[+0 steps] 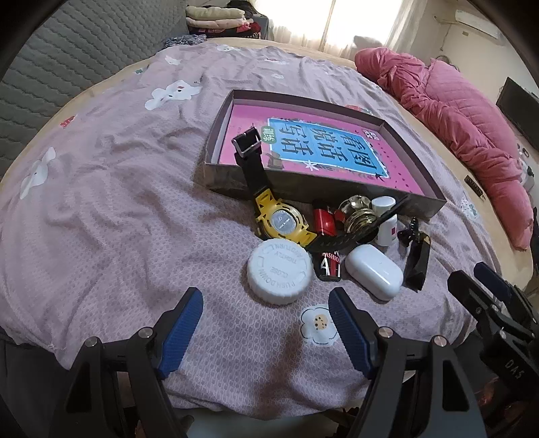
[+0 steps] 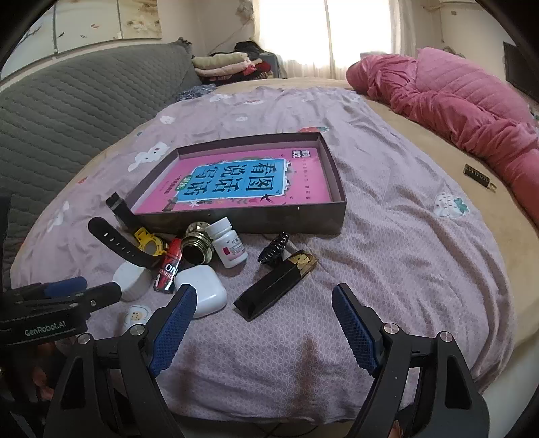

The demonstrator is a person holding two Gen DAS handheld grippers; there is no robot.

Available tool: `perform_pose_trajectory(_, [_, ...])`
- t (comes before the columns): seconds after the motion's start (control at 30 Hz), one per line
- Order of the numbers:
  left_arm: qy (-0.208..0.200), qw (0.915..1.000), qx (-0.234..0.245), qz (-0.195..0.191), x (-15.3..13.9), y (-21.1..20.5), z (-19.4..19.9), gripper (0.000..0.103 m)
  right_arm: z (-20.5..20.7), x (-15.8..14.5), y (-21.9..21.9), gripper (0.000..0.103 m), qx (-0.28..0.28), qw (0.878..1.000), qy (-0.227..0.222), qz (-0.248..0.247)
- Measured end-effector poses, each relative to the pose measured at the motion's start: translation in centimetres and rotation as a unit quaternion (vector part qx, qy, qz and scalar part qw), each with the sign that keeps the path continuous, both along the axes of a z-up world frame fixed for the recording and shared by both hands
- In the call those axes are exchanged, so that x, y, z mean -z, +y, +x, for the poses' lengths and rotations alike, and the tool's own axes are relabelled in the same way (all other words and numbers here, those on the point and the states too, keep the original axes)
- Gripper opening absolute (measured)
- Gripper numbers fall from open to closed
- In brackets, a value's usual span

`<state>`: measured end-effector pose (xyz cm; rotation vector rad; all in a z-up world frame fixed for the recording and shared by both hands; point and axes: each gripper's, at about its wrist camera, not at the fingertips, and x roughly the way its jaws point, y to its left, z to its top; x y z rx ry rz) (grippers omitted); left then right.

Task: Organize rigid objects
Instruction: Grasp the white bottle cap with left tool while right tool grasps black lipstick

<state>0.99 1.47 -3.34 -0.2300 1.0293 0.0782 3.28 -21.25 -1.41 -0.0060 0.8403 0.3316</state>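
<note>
Left gripper (image 1: 266, 332) spread wide, holding nothing, hovering over the bed cover (image 1: 118, 202) just short of the white screw cap (image 1: 279, 271). Right gripper (image 2: 264, 325) likewise spread wide and empty, poised near the black oblong box (image 2: 274, 286), touching none of the clutter.

Shallow dark tray (image 1: 337, 188) (a pink and blue printed book lining its floor) lying flat mid-bed. Against the tray's near wall, a tight cluster: yellow watch (image 1: 281, 222) with one black strap draped over the wall and into the tray; red lighter (image 1: 325, 222) beside the watch; brass-coloured jar lid (image 1: 357, 212) and small white pill bottle (image 1: 385, 219) close under the wall. Nearer than those from the tray: screw cap, white earbud case (image 1: 374, 271), and black hair claw (image 2: 274, 249) next to the oblong box with its gold-flecked end.

Cover mauve, rumpled, dotted with white flower prints. Beyond the tray, a bright curtained window (image 2: 303, 30); to the tray's right, a bunched pink quilt (image 2: 454, 101); to its left, a grey quilted headboard (image 2: 67, 111) and folded clothes (image 2: 225, 65) stacked in the corner.
</note>
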Motion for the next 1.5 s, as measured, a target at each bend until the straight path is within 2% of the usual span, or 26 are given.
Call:
perform_pose_trajectory(0.43, [0.01, 0.9998, 0.01, 0.012, 1.9, -0.4, 1.4, 0.076, 2.1, 2.4, -1.0, 0.083, 0.04, 0.997, 0.058, 0.026])
perform_pose_trajectory(0.73, [0.001, 0.9999, 0.011, 0.008, 2.3, -0.1, 2.4, 0.076, 4.4, 4.5, 1.3, 0.083, 0.068, 0.994, 0.081, -0.022])
perform_pose_trajectory(0.87, [0.004, 0.9999, 0.01, 0.011, 2.7, 0.0, 2.7, 0.076, 5.5, 5.3, 1.6, 0.083, 0.087, 0.991, 0.098, -0.024])
perform_pose_trajectory(1.0, [0.004, 0.9998, 0.011, 0.015, 2.9, -0.1, 3.1, 0.076, 6.2, 5.7, 1.7, 0.083, 0.09, 0.991, 0.093, -0.033])
perform_pose_trajectory(1.23, [0.008, 0.9998, 0.005, 0.019, 3.4, -0.1, 3.9, 0.076, 6.2, 5.8, 1.1, 0.076, 0.081, 0.992, 0.09, -0.04])
perform_pose_trajectory(1.4, [0.011, 0.9995, 0.007, 0.028, 3.6, -0.3, 4.3, 0.076, 6.2, 5.6, 0.1, 0.063, 0.08, 0.992, 0.089, -0.033])
perform_pose_trajectory(1.5, [0.01, 0.9993, 0.008, 0.036, 3.7, -0.5, 4.3, 0.076, 6.3, 5.5, -0.4, 0.059, 0.08, 0.992, 0.092, -0.023])
